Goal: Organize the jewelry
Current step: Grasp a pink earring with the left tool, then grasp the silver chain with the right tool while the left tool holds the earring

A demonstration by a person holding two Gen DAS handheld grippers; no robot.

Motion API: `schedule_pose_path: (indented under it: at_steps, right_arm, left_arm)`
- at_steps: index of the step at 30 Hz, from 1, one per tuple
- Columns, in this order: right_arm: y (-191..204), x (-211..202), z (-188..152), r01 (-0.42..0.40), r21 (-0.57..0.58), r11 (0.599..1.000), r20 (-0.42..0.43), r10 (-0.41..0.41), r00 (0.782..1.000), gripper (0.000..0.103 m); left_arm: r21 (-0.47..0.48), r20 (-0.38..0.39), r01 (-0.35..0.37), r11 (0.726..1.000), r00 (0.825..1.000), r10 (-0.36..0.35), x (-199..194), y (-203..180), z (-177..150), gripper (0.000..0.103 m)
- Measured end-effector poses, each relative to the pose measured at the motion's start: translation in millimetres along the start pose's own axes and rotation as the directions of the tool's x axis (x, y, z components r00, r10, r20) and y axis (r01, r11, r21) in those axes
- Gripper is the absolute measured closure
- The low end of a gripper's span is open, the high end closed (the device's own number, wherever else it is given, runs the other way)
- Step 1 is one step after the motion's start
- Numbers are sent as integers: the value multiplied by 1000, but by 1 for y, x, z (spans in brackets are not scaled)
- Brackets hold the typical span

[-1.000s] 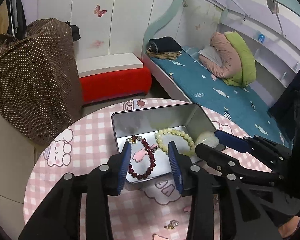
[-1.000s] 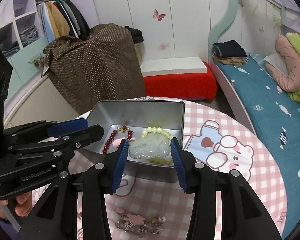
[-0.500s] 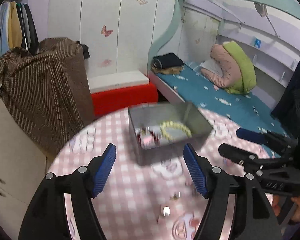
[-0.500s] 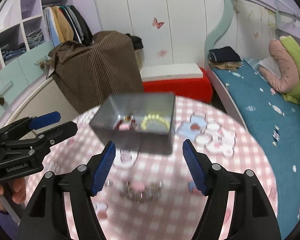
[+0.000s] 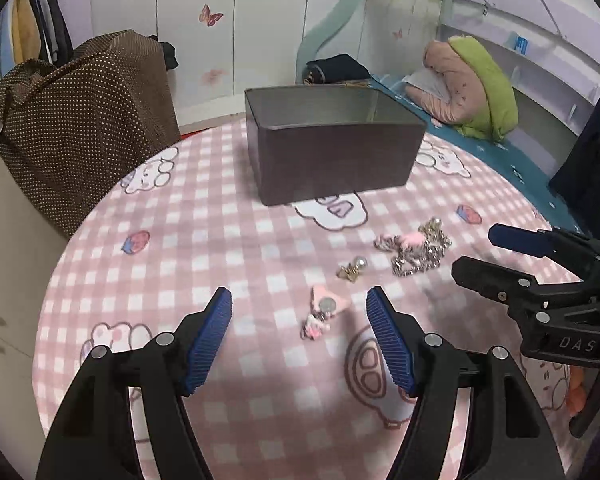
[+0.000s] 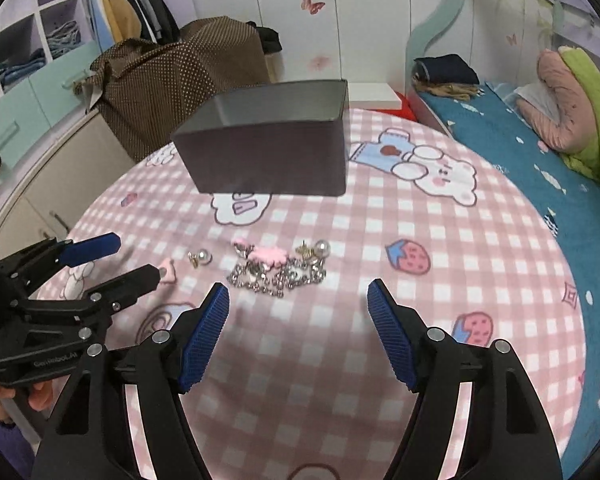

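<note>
Left gripper [image 5: 299,306] low over the near edge of the round table [image 5: 204,240], blue-padded fingers [image 5: 210,340] spread wide apart, nothing between them. Just ahead of that gap, flat on the pink checked cloth: a pink triangular piece with a silver disc [image 5: 327,303], a small pink-and-white charm [image 5: 314,326] touching its near side. Slightly farther and to the right, a gold stud with a pearl [image 5: 353,269]. Right of that, a heap of silver chain [image 5: 418,254] with a pink flower piece [image 5: 410,240] on top. Toward the far edge of the table, the grey metal tin [image 5: 332,156], upright and open-topped, well apart from the loose jewelry; contents hidden behind its near wall.

Right gripper [image 6: 298,304] beside the left one, also low over the near edge, fingers [image 6: 388,336] likewise wide apart and empty. From its wrist view, chain heap [image 6: 276,274] directly ahead of the gap, another pearl stud [image 6: 318,249] at the heap's right end, tin [image 6: 268,152] beyond, toward the far edge.
</note>
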State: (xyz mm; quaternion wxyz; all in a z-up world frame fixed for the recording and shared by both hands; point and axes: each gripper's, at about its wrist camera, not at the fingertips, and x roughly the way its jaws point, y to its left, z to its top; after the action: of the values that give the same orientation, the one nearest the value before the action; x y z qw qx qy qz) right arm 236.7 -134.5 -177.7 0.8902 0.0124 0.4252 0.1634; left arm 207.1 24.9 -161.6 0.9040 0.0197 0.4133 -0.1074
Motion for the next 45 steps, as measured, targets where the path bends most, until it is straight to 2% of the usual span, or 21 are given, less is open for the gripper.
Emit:
schedule_pose_path:
  at_steps: [8,12,13,15,23,30,33,34,36,38,43,45]
  right_arm:
    - [1,13,-1,5,-3,1000,-29,-5,1000,33]
    - [3,18,-1,3,-6,1000,-35,-4,999,33]
    - [4,18,-1,5,-8,1000,-33,-5,999,33]
    - [6,20,1,5,-11,1000,-33,-5,999,33]
    - [15,29,7,10,-36,999,-35,-12,999,30]
    - [26,38,12,61,-86,994,-46,-65,997,31]
    - [29,38,12,67,-104,992,-43,-72,996,41]
    - [29,37,12,63,-105,992,-39,-68,997,49]
    - [30,37,13,60,-107,992,-35,-64,997,57]
    - [32,36,12,48,-111,993,-32,-52,998,72]
    - [31,32,9,37,-105,994,-27,-40,999,75]
    - [28,29,8,23,-96,995,-18,-25,1000,81]
  left_arm:
    - [11,-42,-5,1000,999,6,13,-3,-8,38]
    - [21,-35,-22,1000,999,23,16,-2,-5,56]
    - [22,-34,-26,999,999,27,15,-3,-4,62]
    - [27,-31,-43,999,999,44,16,-2,-2,83]
    - [13,-28,-28,1000,999,29,16,1,0,84]
    - [-10,-25,-17,1000,1000,16,17,5,2,84]
    - [-15,-25,-13,1000,1000,13,17,5,2,84]
    - [-16,-25,-13,1000,1000,13,17,5,2,83]
    - [-20,-26,-13,1000,1000,12,17,6,3,84]
    - [-21,-26,-13,1000,1000,13,16,6,2,83]
    - [-33,-19,-2,999,1000,1,13,7,3,84]
    - [-33,-8,-1,999,1000,0,10,7,4,83]
